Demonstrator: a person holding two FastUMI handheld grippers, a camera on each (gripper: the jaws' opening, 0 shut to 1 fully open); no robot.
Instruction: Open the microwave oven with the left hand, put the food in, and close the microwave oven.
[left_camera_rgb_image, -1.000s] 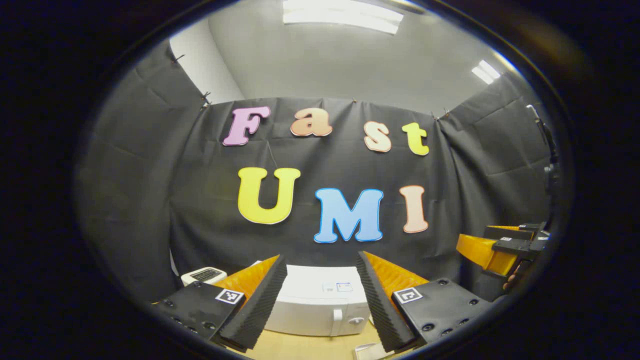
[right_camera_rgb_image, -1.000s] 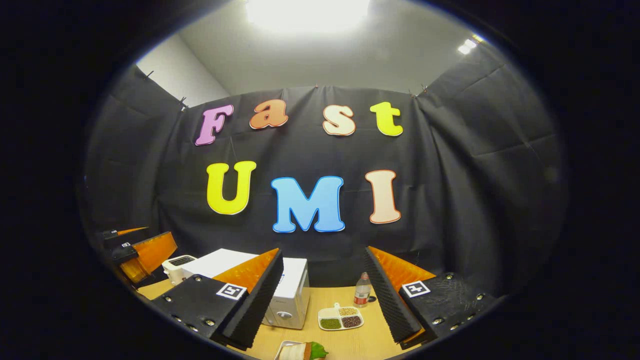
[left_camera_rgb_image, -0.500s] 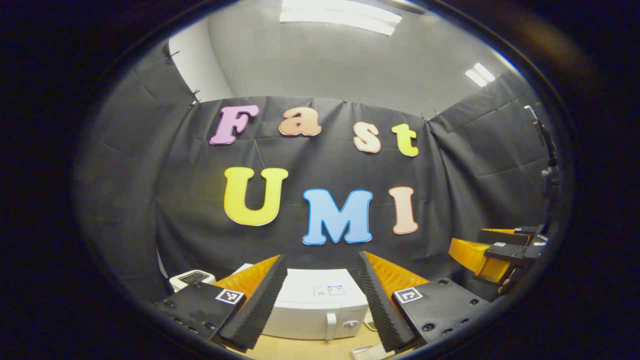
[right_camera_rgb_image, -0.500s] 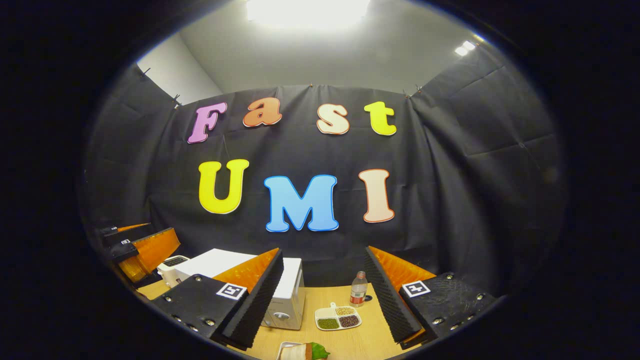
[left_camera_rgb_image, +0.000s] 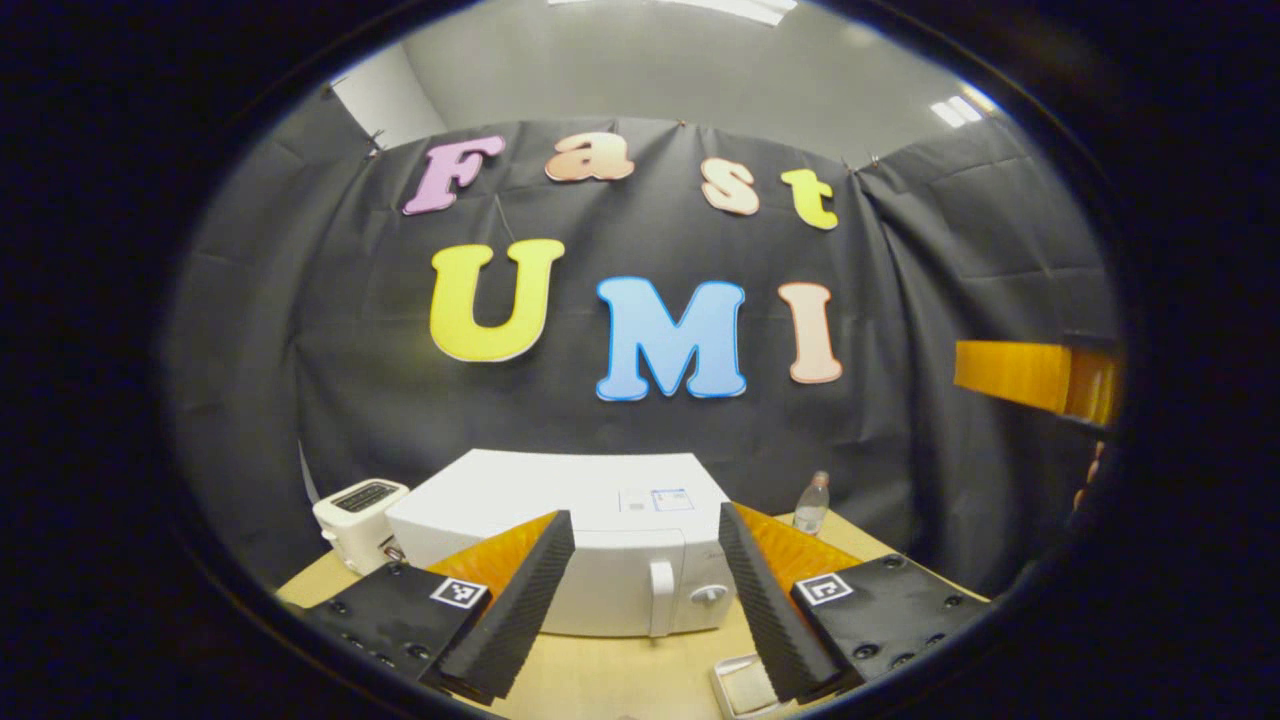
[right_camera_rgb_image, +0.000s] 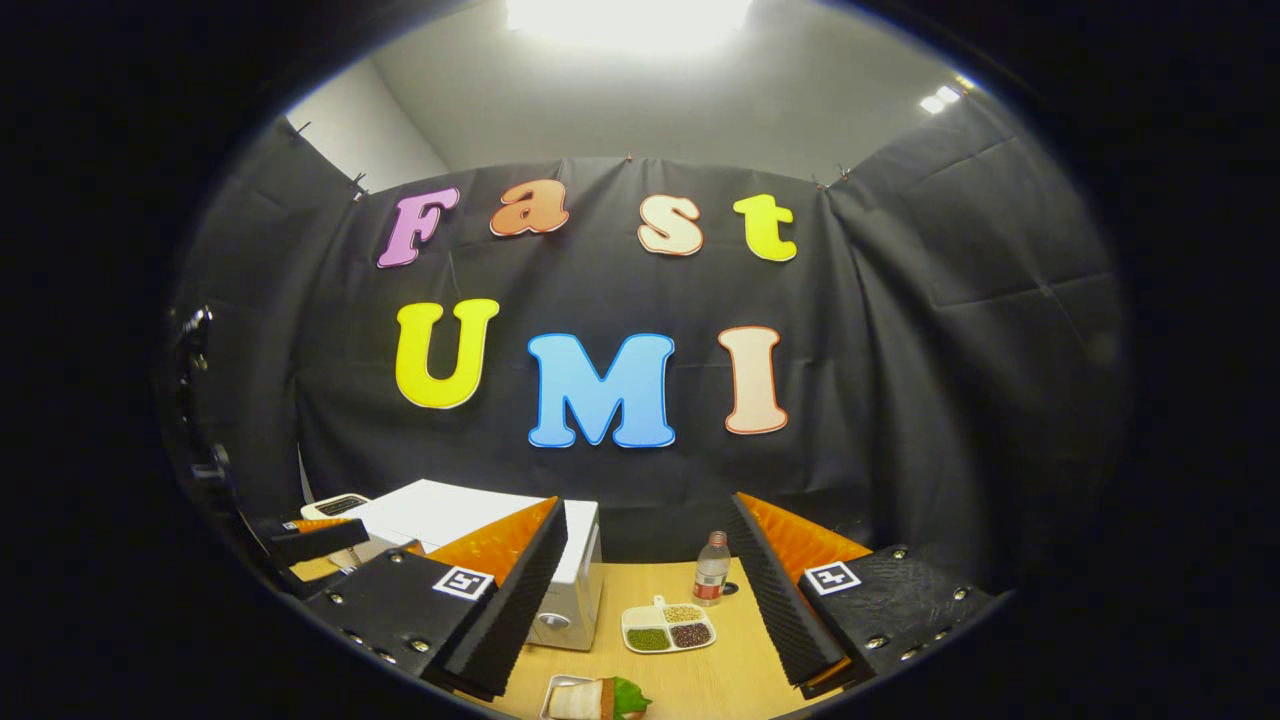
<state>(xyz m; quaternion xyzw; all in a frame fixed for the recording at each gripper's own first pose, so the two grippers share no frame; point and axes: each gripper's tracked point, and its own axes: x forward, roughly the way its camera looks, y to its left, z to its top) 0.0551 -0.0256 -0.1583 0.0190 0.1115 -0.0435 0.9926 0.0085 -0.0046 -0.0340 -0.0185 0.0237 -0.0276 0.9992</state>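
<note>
**Microwave closed, both grippers spread above the surface**

A boxy white microwave oven (left_camera_rgb_image: 560, 545) sits shut on the pale wooden surface (right_camera_rgb_image: 700, 675), its smooth door handle (left_camera_rgb_image: 660, 597) upright. The left gripper (left_camera_rgb_image: 640, 610) hovers before it, ridged pads apart, empty. The right gripper (right_camera_rgb_image: 650, 610) is likewise released. The food (right_camera_rgb_image: 598, 697), bread with leafy green, lies in a shallow tray beneath it.

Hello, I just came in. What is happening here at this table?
A person holds a two-finger claw in each hand, in front of a white microwave oven on a wooden table. The left claw is open, empty and pointed at the door handle; the door is closed. The right claw is open too, above the food, a sandwich on a small tray. Nothing is grasped yet.
</note>
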